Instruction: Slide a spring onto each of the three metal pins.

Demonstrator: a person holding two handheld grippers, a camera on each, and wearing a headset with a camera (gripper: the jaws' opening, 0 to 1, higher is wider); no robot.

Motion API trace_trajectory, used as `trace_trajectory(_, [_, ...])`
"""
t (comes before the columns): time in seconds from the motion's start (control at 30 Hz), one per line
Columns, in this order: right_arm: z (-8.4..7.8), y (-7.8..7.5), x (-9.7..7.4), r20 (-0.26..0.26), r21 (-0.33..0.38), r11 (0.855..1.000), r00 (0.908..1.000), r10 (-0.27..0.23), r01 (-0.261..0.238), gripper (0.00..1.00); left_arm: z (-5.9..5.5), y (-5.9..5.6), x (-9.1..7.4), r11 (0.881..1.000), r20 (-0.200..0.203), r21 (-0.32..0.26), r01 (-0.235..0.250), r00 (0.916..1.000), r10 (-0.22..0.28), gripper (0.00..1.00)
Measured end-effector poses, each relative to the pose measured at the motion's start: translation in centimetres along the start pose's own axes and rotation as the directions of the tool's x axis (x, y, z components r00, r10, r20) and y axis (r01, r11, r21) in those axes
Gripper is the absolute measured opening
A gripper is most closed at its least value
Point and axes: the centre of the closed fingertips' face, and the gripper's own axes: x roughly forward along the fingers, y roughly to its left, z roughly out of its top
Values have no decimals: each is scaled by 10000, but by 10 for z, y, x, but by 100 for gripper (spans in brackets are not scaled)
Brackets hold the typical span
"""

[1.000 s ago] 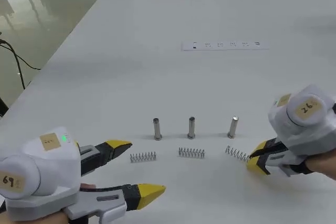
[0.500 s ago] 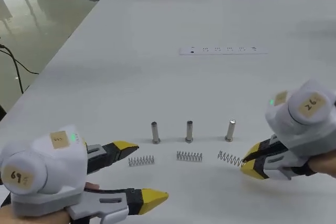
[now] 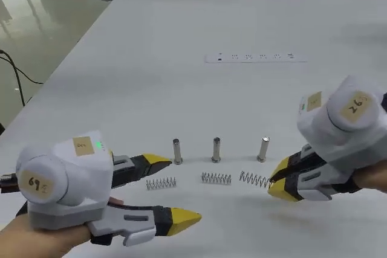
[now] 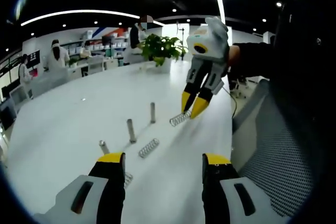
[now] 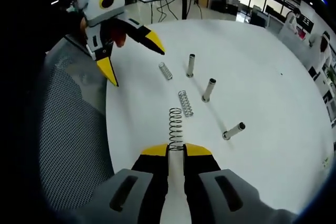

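Note:
Three short metal pins stand upright in a row on the white table: left, middle, right. My right gripper is shut on one end of a spring, which points left in front of the right pin. From the right gripper view this spring sticks straight out between the shut tips. Two more springs lie flat before the pins, one at the left and one in the middle. My left gripper is open around the left spring's near end, holding nothing.
A white power strip lies farther back on the table. The table's left edge runs diagonally, with glossy floor and a black cable beyond it. Chairs stand at the far end. A potted plant and people are in the background.
My right gripper has moved left with the spring in its tips, from beyond the right pin to in front of it. My left gripper has shifted slightly forward, still open.

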Motion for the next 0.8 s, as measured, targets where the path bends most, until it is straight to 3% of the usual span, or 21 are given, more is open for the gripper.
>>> trace_trajectory(0.43, [16, 11, -1, -143, -1060, 9934, 9990, 417, -430, 7, 5, -13, 15, 9963, -165, 407, 754, 9971, -748, 48])
trace_trajectory(0.8, [24, 19, 2, -319, -1661, 9833, 9971, 694, -738, 7, 15, -21, 25, 9907, -51, 622, 1211, 9926, -1210, 40])
